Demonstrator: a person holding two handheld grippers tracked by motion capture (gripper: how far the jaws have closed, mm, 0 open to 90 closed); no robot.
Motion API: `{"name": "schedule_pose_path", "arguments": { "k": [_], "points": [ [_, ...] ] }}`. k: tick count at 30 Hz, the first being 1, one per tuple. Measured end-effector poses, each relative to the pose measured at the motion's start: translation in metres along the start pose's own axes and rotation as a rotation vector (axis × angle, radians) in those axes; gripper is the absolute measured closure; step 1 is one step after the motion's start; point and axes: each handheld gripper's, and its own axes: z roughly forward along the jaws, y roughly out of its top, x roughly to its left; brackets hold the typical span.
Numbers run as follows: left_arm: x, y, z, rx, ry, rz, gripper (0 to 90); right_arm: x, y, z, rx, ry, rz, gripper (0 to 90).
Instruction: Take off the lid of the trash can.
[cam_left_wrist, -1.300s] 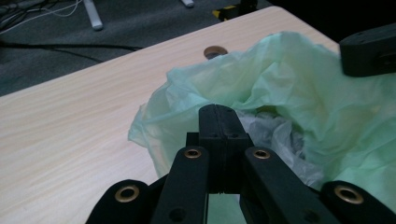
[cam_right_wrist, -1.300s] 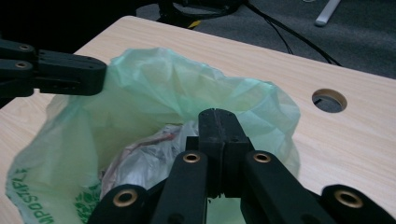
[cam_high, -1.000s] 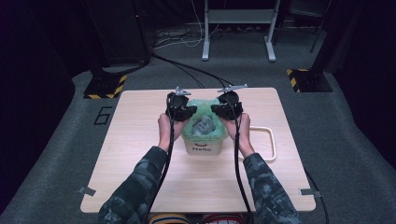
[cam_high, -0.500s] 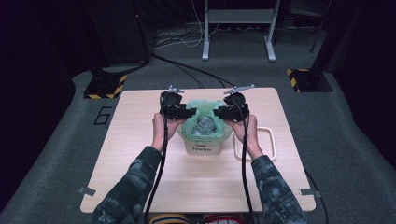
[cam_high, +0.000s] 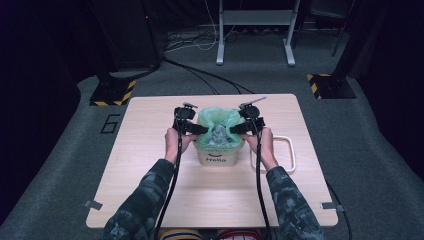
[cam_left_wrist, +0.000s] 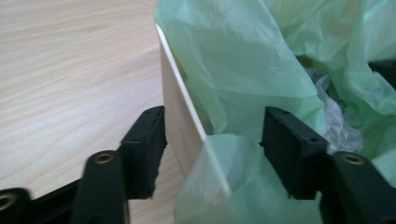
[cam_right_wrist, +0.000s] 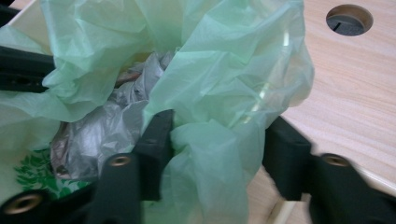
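A small cream bin (cam_high: 218, 157) marked "Hello" stands mid-table, lined with a pale green bag (cam_high: 217, 116) and holding crumpled grey plastic (cam_high: 218, 135). My left gripper (cam_high: 200, 129) is at the bin's left rim. In the left gripper view it (cam_left_wrist: 210, 126) stands open astride the bin wall (cam_left_wrist: 180, 116), one jaw outside, one inside against the bag (cam_left_wrist: 243, 70). My right gripper (cam_high: 236, 129) is at the right rim. In the right gripper view it (cam_right_wrist: 217, 130) is open with a bunched fold of bag (cam_right_wrist: 224, 56) between its jaws and grey plastic (cam_right_wrist: 102, 126) beyond.
A white rectangular frame (cam_high: 287, 152) lies flat on the wooden table (cam_high: 150, 165) just right of the bin. A round hole (cam_right_wrist: 349, 19) in the tabletop lies beyond the bin. Dark stands and cables sit on the floor past the far edge.
Both grippers have spread apart from above the bin's middle out to its left and right rims. The green bag's mouth now looks wider.
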Motion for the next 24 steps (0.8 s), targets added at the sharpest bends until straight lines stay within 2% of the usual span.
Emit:
{"name": "schedule_pose_path", "arguments": {
  "k": [4,7,10,16,18,24],
  "points": [
    [0.002,0.0,-0.006,-0.067,0.024,-0.012,56.8,-0.003,-0.001,-0.005,-0.047,-0.016,0.015,63.2],
    [0.003,0.001,-0.01,-0.101,0.039,-0.005,63.6,-0.004,0.0,-0.014,-0.091,-0.033,-0.003,69.8],
    [0.001,0.001,-0.013,-0.135,0.072,0.003,69.5,-0.003,0.001,-0.019,-0.131,-0.052,-0.015,76.1],
    [0.003,0.003,-0.016,-0.132,0.087,0.005,77.3,-0.001,0.005,-0.026,-0.158,-0.049,-0.015,83.2],
    [0.003,0.003,-0.017,-0.14,0.094,0.012,78.7,0.0,0.006,-0.029,-0.165,-0.034,-0.017,84.6],
    [0.0,0.006,-0.025,-0.166,0.099,0.021,84.2,0.007,0.01,-0.033,-0.179,-0.027,-0.04,86.7]
  ]
}}
